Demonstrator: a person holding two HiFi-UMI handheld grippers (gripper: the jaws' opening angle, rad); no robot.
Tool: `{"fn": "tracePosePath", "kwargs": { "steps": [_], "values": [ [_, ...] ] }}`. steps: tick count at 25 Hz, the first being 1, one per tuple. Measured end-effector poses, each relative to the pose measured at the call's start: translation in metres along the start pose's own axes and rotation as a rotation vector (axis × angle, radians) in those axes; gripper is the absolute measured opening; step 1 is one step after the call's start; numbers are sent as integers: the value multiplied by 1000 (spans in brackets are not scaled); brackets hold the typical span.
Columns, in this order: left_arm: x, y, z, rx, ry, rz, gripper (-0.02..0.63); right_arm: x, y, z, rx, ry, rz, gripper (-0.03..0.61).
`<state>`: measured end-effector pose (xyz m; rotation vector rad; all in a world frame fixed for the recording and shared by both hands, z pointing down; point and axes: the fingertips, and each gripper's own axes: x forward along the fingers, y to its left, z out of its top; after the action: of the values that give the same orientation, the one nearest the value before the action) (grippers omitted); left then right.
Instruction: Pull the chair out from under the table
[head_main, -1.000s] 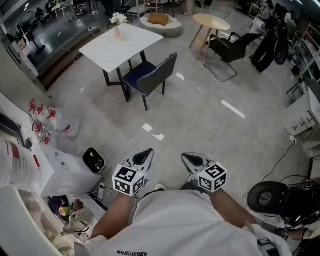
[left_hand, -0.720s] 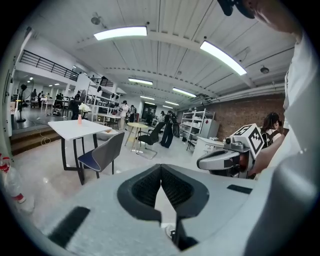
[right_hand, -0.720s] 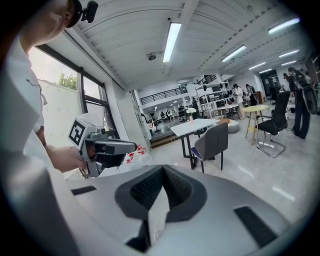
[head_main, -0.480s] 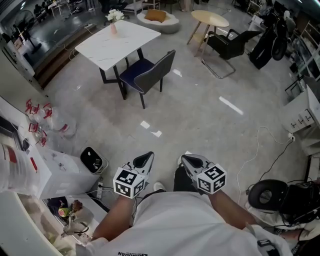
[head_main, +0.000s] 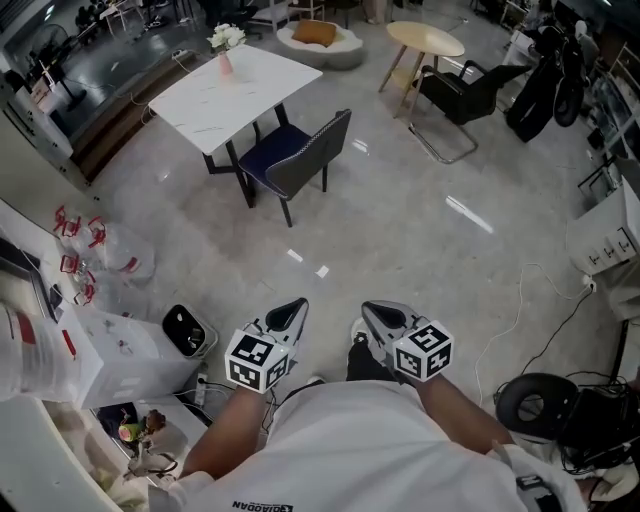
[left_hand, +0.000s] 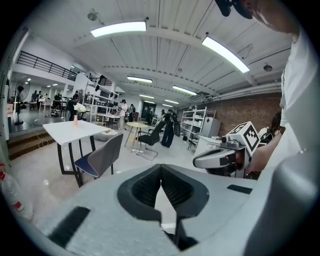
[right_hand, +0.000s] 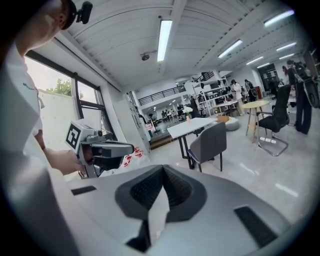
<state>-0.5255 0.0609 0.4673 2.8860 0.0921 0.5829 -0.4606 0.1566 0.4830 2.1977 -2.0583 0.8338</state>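
Observation:
A grey chair with a dark blue seat (head_main: 300, 155) (left_hand: 99, 159) (right_hand: 209, 144) stands partly under the near side of a white rectangular table (head_main: 240, 95) (left_hand: 70, 131) (right_hand: 192, 127) across the floor, far ahead of me. A pink vase with white flowers (head_main: 226, 50) stands on the table's far end. My left gripper (head_main: 293, 312) (left_hand: 161, 186) and right gripper (head_main: 375, 318) (right_hand: 162, 187) are held side by side close to my body, both shut and empty, pointing toward the chair.
A round wooden table (head_main: 425, 42) and a black cantilever chair (head_main: 462, 98) stand at the back right. A small black bin (head_main: 188, 328) and cluttered white counter (head_main: 60, 330) are at my left. Cables and a black round device (head_main: 535, 405) lie at the right.
The view has shifted slightly forward and the person's shoes now show between the grippers. Both grippers stay shut and side by side.

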Motion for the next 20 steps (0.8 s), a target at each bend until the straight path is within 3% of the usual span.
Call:
{"fn": "tracePosePath", "kwargs": {
  "steps": [11, 20],
  "values": [
    [94, 38, 72, 8, -22, 30, 3, 37, -98, 78, -37, -37, 36, 6],
    [167, 49, 109, 7, -39, 87, 3, 50, -174, 116, -64, -37, 99, 6]
  ]
}}
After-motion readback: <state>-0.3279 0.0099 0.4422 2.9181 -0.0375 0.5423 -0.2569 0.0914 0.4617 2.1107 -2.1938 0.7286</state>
